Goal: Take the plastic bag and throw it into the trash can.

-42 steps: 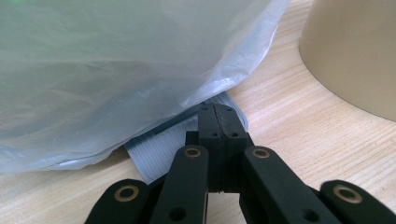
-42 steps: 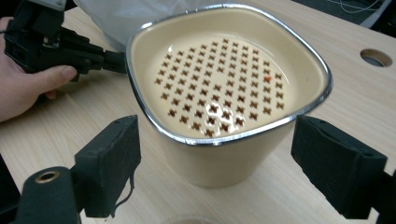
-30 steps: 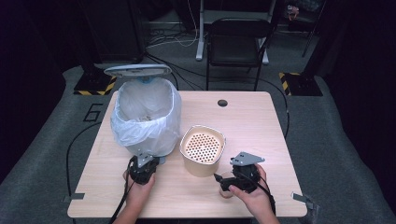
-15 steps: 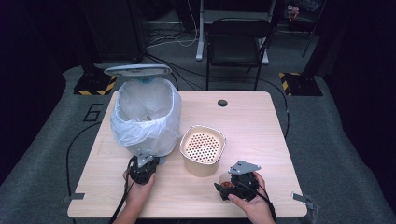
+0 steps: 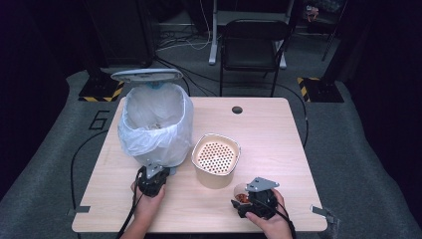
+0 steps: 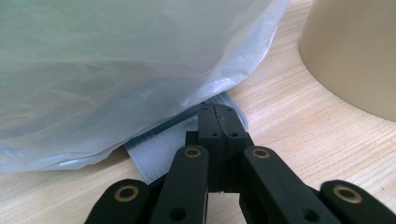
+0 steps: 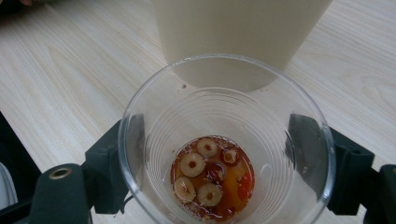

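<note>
clear ribbed cup [image 7: 226,149] clasped by right gripper [image 7: 224,163], jaws just closing
left gripper [image 6: 219,122] clenched on ribbed grey pedal [image 6: 161,147]; gripper view reveals sliced fruit in syrup

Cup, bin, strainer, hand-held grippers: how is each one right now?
Cup: upright, clear, a little reddish liquid with fruit slices at the bottom.
Bin: lid up, white bag lining it.
Strainer: upright on the table, nothing in it.
Left hand-held gripper: shut, tips at the bin's base.
Right hand-held gripper: jaws either side of the cup, just been closing.
</note>
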The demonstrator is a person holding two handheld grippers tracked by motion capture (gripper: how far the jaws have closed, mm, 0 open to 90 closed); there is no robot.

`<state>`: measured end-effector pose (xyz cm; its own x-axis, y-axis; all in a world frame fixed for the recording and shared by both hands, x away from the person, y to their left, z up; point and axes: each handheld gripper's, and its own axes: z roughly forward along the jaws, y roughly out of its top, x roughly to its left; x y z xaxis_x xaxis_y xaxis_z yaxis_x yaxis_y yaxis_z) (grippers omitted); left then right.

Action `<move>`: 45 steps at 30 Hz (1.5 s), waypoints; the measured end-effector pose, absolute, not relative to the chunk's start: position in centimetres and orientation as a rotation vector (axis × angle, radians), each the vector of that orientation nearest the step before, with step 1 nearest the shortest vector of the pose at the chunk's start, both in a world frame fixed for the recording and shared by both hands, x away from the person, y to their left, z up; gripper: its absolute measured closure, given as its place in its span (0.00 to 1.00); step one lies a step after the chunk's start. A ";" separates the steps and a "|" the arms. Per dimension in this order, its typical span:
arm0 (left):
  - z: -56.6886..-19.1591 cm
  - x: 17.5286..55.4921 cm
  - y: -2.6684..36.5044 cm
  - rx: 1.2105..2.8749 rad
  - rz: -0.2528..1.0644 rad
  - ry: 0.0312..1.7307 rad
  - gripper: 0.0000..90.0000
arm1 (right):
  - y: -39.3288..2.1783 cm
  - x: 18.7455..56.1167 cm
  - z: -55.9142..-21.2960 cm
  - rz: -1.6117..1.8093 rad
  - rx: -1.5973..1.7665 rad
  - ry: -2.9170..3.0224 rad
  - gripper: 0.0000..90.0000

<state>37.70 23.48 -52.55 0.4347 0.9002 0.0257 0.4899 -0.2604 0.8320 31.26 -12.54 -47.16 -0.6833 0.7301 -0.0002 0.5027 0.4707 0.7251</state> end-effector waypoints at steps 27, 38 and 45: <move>-52.5 37.7 23.5 1.905 0.656 1.176 1.00 | -12.5 31.6 -47.6 1.031 1.010 2.421 0.32; -52.6 37.7 23.5 1.900 0.658 1.177 1.00 | -13.4 32.5 -46.8 1.011 1.028 2.371 0.34; -52.5 37.7 23.5 1.903 0.657 1.176 1.00 | -15.1 34.1 -46.0 1.001 1.086 2.309 0.34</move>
